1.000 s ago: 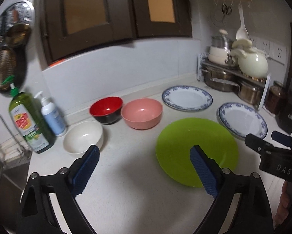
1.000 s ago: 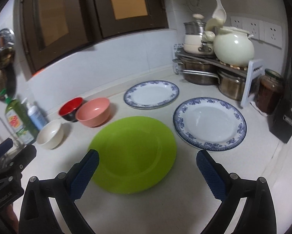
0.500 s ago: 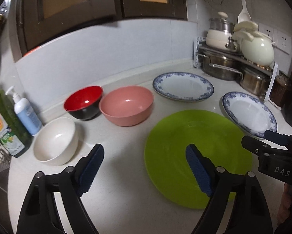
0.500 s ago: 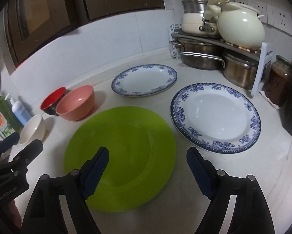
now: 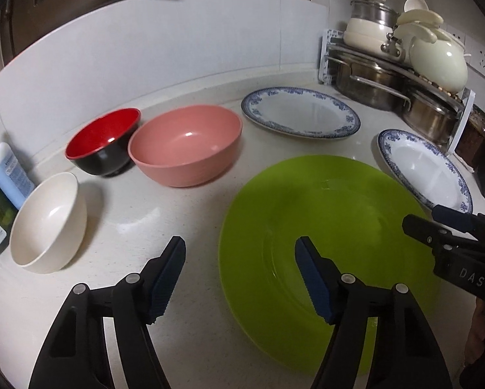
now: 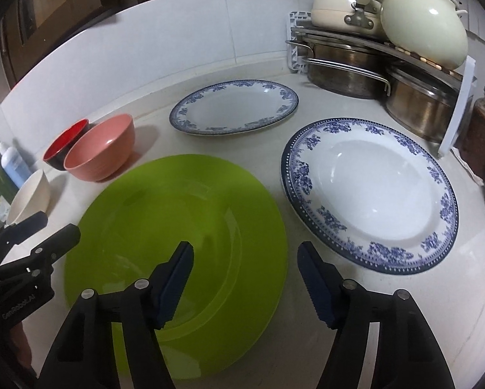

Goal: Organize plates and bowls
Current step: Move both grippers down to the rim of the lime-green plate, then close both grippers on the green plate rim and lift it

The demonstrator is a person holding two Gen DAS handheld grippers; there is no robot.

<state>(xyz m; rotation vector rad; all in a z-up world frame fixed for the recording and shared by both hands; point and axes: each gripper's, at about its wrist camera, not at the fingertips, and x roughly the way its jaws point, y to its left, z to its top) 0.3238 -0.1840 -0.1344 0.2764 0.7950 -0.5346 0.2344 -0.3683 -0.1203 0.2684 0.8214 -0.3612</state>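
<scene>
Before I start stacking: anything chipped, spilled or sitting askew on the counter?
Nothing stands out. The green plate and both blue-rimmed plates lie flat; the three bowls sit upright and empty.

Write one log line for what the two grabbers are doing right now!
left gripper: open, jaws closing, straddles green plate left rim | right gripper: open, jaws closing, straddles right rim | nothing gripped | bowls, blue plates untouched
</scene>
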